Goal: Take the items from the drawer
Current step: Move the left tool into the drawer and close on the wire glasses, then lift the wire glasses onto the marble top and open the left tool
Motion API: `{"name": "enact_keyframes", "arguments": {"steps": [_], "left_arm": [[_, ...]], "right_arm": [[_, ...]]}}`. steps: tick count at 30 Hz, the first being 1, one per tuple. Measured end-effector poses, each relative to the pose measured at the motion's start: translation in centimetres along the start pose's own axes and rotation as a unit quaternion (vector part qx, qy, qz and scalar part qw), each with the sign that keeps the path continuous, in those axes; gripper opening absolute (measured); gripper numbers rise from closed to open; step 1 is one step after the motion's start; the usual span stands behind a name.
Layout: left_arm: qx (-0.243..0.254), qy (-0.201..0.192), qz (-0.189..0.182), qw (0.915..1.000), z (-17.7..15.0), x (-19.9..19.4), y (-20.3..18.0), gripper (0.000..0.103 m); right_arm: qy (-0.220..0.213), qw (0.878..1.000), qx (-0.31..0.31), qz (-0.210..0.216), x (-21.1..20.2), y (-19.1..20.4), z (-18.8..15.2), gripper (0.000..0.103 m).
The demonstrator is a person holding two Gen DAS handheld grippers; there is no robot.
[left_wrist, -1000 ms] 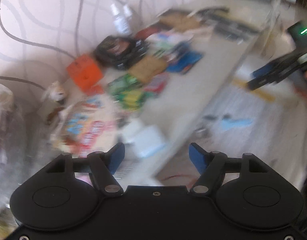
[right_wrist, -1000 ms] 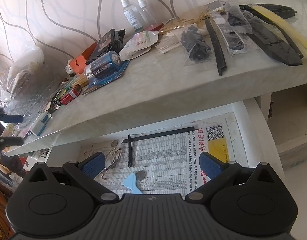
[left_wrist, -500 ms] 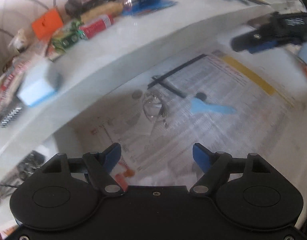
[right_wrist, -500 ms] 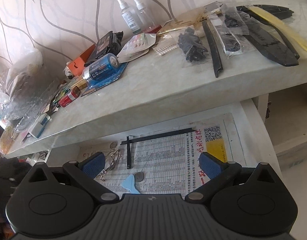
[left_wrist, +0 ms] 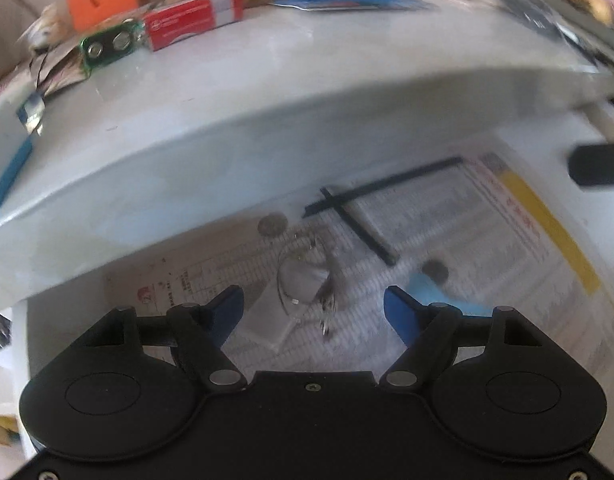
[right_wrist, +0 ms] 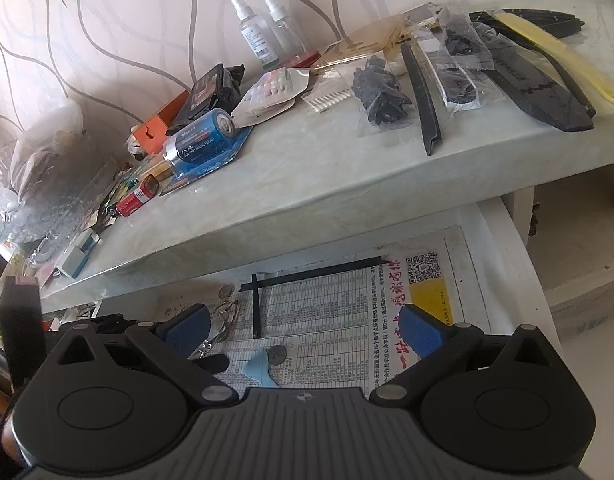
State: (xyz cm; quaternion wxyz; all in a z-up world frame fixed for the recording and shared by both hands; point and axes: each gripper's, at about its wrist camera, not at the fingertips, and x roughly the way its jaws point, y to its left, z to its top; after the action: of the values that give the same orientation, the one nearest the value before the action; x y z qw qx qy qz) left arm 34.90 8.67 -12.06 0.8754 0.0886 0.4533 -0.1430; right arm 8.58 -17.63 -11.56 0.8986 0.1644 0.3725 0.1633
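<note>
Left hand-held gripper [left_wrist: 313,304] open above key ring [left_wrist: 307,284] beside coin [left_wrist: 272,224]; light, slippery metal, pinch ring wire.

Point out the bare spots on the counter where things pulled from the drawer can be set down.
The front strip of the grey marble counter is bare, between the big blue battery pack and the long black plastic strip. The front right corner, below the flat black blade-shaped piece, is also free. The left end and the back along the wall are crowded.
</note>
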Motion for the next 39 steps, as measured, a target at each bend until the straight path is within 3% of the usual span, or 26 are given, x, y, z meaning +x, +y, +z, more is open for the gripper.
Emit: {"name": "enact_keyframes", "arguments": {"steps": [9, 11, 13, 15, 21, 28, 39], "left_arm": [[-0.003, -0.007, 0.009, 0.9999, -0.2, 1.1, -0.8, 0.076], [-0.009, -0.009, 0.004, 0.9999, -0.3, 1.0, -0.5, 0.068], [-0.011, -0.013, 0.006, 0.9998, -0.5, 0.8, -0.5, 0.051], [-0.014, -0.014, 0.007, 0.9998, -0.6, 0.6, -0.3, 0.041], [-0.014, -0.015, 0.01, 0.9997, -0.8, 0.5, 0.1, 0.031], [-0.028, -0.037, -0.001, 0.9989, -0.4, -0.9, 0.1, 0.031], [0.01, -0.049, -0.024, 0.9984, -1.1, -6.4, -1.0, 0.031]], "right_arm": [[0.0, 1.0, -0.001, 0.0, -0.1, 0.0, -0.1, 0.103], [0.0, 1.0, -0.001, 0.0, -0.1, 0.1, -0.1, 0.103], [0.0, 1.0, -0.001, 0.0, -0.1, 0.1, -0.1, 0.103], [0.001, 1.0, -0.001, 0.001, -0.1, 0.1, -0.1, 0.103], [-0.001, 1.0, -0.001, 0.001, -0.1, 0.1, -0.1, 0.103], [-0.002, 1.0, -0.001, 0.003, -0.2, 0.1, -0.1, 0.103], [-0.002, 1.0, -0.001, 0.003, -0.1, 0.1, 0.0, 0.103]]}}
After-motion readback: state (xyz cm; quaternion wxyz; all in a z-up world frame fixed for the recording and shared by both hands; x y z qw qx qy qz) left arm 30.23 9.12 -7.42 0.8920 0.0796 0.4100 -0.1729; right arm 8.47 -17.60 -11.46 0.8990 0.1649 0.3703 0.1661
